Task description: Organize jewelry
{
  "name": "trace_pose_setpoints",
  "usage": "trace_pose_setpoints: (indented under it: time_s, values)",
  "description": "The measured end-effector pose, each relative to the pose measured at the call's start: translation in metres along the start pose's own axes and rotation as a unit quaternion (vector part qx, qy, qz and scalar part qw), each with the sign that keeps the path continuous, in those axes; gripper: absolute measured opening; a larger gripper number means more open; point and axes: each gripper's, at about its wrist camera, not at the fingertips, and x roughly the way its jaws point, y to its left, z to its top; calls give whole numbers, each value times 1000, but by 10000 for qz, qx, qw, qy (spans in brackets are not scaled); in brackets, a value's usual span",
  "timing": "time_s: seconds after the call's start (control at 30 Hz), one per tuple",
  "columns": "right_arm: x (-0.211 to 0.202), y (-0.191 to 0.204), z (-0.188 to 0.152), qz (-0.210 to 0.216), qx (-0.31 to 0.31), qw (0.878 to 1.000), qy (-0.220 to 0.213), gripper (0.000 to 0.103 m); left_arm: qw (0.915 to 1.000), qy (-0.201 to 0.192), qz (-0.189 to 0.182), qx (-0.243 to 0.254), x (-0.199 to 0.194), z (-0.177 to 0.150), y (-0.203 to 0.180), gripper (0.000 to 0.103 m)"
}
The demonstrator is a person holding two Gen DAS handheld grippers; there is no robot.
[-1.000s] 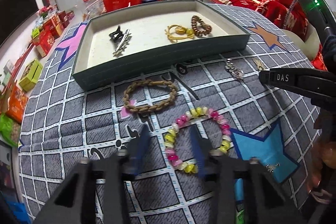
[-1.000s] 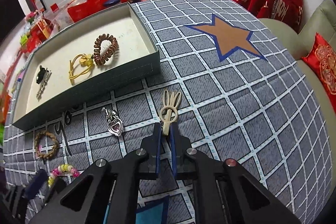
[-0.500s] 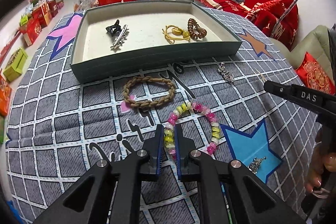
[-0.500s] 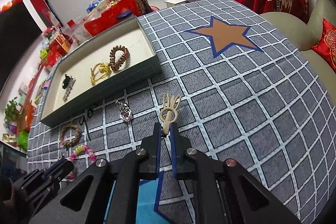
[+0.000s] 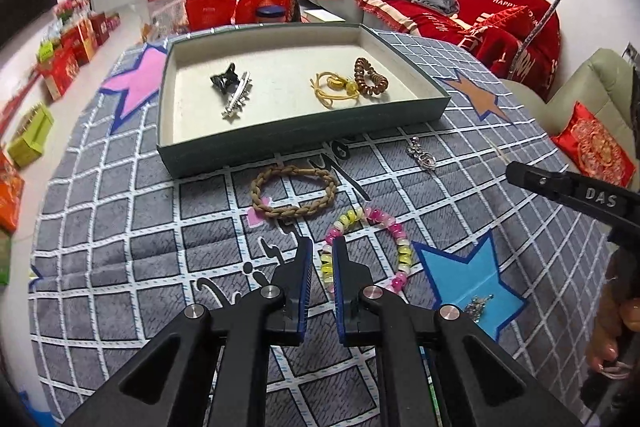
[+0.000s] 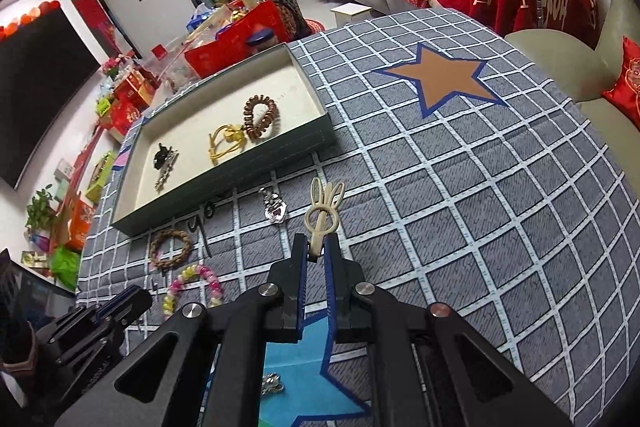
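My left claw [image 5: 322, 259] grips the beaded bracelet [image 5: 370, 249] lying on the surface; my right claw [image 6: 316, 253] pinches the cream hair clip [image 6: 325, 213], both destined for the tray [image 5: 304, 137].

Grid-patterned star cloth [image 5: 120, 211], tray [image 5: 304, 143], braided bracelet [image 5: 294, 191], silver pendant [image 5: 420, 157]

tray interior [image 5: 280, 83]: middle bare | near wall [image 5: 304, 139] between cloth and floor | braided bracelet [image 5: 294, 191] just before it
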Motion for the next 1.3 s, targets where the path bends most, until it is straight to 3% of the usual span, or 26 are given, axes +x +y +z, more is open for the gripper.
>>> trace_pose_setpoints:
  time_s: [0.17, 0.2, 0.23, 0.33, 0.5, 0.6, 0.9, 0.97, 1.03, 1.07, 1.3]
  values:
    - [-10, 2, -9, 158, -26, 9999, -14, 9, 9999, -2, 138, 5, -2, -3, -3, 31]
    - [-11, 1, -10, 186, -23, 9998, -17, 9, 9999, 13, 163, 14, -2, -4, -2, 59]
    - [-14, 1, -12, 214, -17, 9998, -28, 9, 9998, -13, 211, 11, -2, -5, -1, 103]
    - [-19, -1, -17, 277, 5, 9996, -45, 9, 9986, -307, 434, 29, -11, -9, 1, 103]
    - [-22, -4, -25, 354, 60, 9994, -34, 9, 9975, -71, 685, 140, 2, -6, 3, 103]
    - [-24, -5, -30, 389, 71, 9992, -33, 9, 9980, 186, 596, 125, 15, -5, 5, 103]
    - [-31, -11, -34, 443, 138, 9989, -85, 9, 9952, 413, 679, 569, 32, -9, -16, 87]
    - [-31, -12, -34, 442, 142, 9989, -87, 9, 9955, 403, 604, 608, 30, -9, -19, 72]
    - [-31, -12, -34, 444, 152, 9989, -86, 9, 9951, 387, 527, 738, 29, -9, -25, 35]
    - [-31, -12, -35, 443, 158, 9989, -90, 9, 9945, 393, 533, 806, 29, -9, -27, 28]
    - [-37, -11, -34, 453, 144, 9988, -138, 9, 9982, 357, -19, 485, 19, -7, -18, 27]
